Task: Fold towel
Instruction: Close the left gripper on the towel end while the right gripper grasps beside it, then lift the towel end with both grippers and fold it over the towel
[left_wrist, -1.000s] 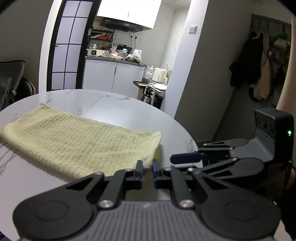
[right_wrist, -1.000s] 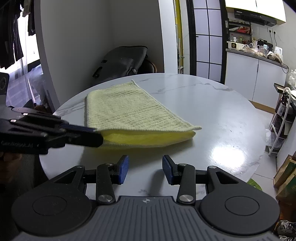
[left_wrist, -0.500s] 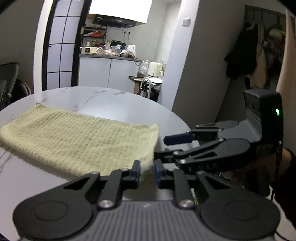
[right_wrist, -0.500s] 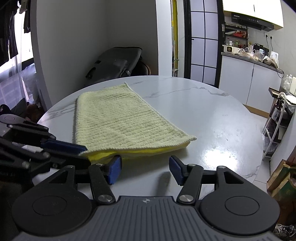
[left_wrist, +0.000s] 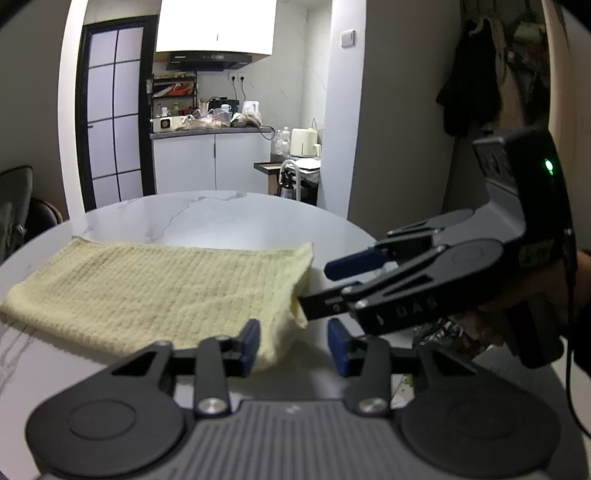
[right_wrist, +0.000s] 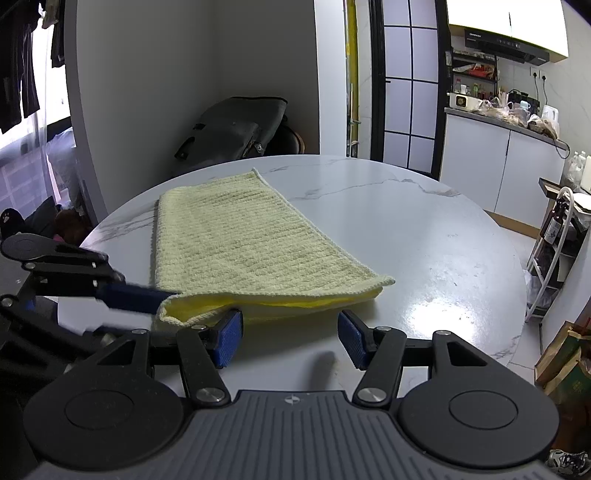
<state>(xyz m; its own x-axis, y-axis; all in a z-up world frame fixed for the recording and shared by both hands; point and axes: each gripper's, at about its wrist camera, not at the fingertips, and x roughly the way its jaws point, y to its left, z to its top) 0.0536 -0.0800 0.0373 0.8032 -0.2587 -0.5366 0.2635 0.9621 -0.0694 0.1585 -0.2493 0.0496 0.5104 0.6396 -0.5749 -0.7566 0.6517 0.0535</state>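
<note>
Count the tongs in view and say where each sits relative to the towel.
2. Left tongs open at the towel near corner; right tongs open at its near folded edge, alongside.

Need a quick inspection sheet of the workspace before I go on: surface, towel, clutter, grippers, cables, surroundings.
Surface: round white marble table, glossy.
Job's things: yellow towel folded double, flat on the table, near corner slightly lifted.
Clutter: nothing seen on the table.
Grippers: left gripper open at the towel's near corner; right gripper open at the near edge.
Cables: black cable hangs from the right gripper.
Surroundings: kitchen counter crowded, grey bag behind the table, hanging coats.
</note>
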